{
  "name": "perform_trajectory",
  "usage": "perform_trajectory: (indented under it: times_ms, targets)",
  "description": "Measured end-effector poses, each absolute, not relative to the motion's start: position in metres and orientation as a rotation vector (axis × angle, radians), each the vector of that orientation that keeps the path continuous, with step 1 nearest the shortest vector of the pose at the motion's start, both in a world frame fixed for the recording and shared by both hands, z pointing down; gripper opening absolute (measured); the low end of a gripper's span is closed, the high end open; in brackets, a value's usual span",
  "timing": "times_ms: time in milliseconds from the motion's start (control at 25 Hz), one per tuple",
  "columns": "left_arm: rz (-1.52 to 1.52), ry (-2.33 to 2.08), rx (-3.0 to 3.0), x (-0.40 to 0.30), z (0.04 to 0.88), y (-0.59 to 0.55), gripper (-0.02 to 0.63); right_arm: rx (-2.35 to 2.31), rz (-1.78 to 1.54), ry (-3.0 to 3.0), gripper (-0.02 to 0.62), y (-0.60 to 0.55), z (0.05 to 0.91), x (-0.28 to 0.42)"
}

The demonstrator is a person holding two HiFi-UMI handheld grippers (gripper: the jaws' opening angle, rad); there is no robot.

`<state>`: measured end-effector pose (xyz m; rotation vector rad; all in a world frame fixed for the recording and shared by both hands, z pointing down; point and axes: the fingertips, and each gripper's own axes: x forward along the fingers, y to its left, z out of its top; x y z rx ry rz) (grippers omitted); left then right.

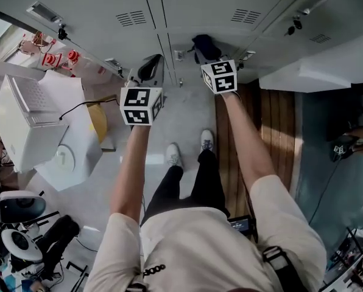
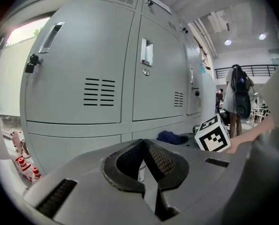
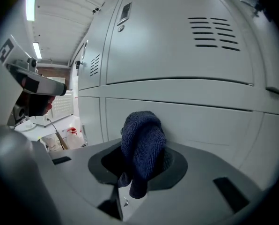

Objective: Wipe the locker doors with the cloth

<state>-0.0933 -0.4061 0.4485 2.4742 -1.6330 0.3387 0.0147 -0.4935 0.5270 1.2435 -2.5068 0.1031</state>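
Observation:
Grey locker doors [image 1: 169,8] stand in front of me, with vent slots [image 2: 99,92] and recessed handles [image 2: 146,52]. My right gripper [image 3: 140,159] is shut on a dark blue cloth [image 3: 143,146], which bunches up and droops out of the jaws close to a lower door panel [image 3: 191,111]. In the head view the right gripper [image 1: 201,46] is held up near the lockers, the cloth [image 1: 204,41] dark at its tip. My left gripper [image 2: 143,149] is shut with nothing in it, and it [image 1: 150,67] hovers just left of the right one. The cloth [image 2: 172,137] also shows in the left gripper view.
A white machine [image 1: 26,117] on a white stand sits at the left, with red-and-white items [image 1: 53,58] behind it. A wooden floor strip [image 1: 260,114] runs on the right. A person with a backpack [image 2: 238,97] stands far down the locker row.

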Motion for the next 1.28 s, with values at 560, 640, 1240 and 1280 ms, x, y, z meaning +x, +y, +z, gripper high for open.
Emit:
perform_trajectory:
  times_ms: [560,640,1240,1280]
  targets:
    - [0.338,-1.543,2.487,-0.030,0.480,-0.428,0.015,1.481,0.163,-2.296,0.084,-0.515,0.537,0.173]
    - [0.350,-1.550,2.481,-0.033,0.485,-0.429,0.015,1.561,0.229,-2.274,0.084,-0.518,0.544,0.193]
    - [0.357,-1.725,2.457,-0.111,0.531,-0.437,0.015,1.393,0.045,-2.439,0.084,-0.499,0.587,0.044]
    - [0.363,-1.743,2.455,-0.121,0.534,-0.435,0.015,1.346,0.027,-2.467,0.084,-0.497,0.590,0.023]
